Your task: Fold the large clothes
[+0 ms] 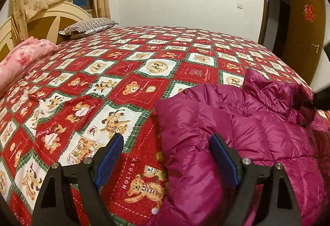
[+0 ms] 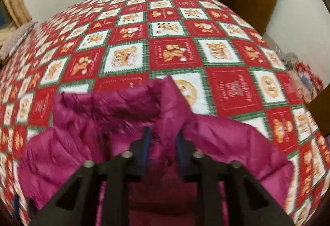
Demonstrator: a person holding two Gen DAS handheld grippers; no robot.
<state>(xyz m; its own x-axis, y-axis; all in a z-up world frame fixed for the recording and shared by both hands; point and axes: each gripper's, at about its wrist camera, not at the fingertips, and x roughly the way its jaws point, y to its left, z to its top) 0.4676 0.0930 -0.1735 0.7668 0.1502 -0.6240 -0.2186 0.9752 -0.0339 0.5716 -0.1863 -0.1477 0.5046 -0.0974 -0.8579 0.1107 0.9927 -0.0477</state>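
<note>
Your left gripper [image 1: 165, 155] is released, its blue pads [image 1: 110, 153] spread wide. One finger hangs over the bedspread; the other sits over the near edge of the magenta down jacket [image 1: 237, 133], not pinching it.

Your right gripper [image 2: 163, 143] is clenched on the jacket's front at the base of the collar [image 2: 123, 102], with a ridge of fabric between the narrowed fingers. The right wrist view is motion-blurred, so the depth of that bite cannot be confirmed.

The jacket lies on the bed [image 1: 144, 57], at the near side of the bedspread, collar pointing away from you.

Handling, by judgement:
- Expect a light, soft, quilted garment with no stiffness; unsupported panels will sag.
- The glossy shell looks slippery. Pinch a thick roll of fabric, not a single layer.
- Air trapped in the fill will likely spring folds open; press each fold flat.
- Best holds: collar base, shoulder seams, hem corners.

Writing: beside the jacket, the bedspread squares read "HOLIDAY" [image 1: 129, 174] and "HAPPY". Farther beyond it, a red ornament [image 1: 308, 12] is on the door; its characters cannot be read. No label shows on the jacket.

Well beyond the jacket, by the headboard, lie a pink quilt [image 1: 24, 57] and a striped pillow [image 1: 88, 27].
</note>
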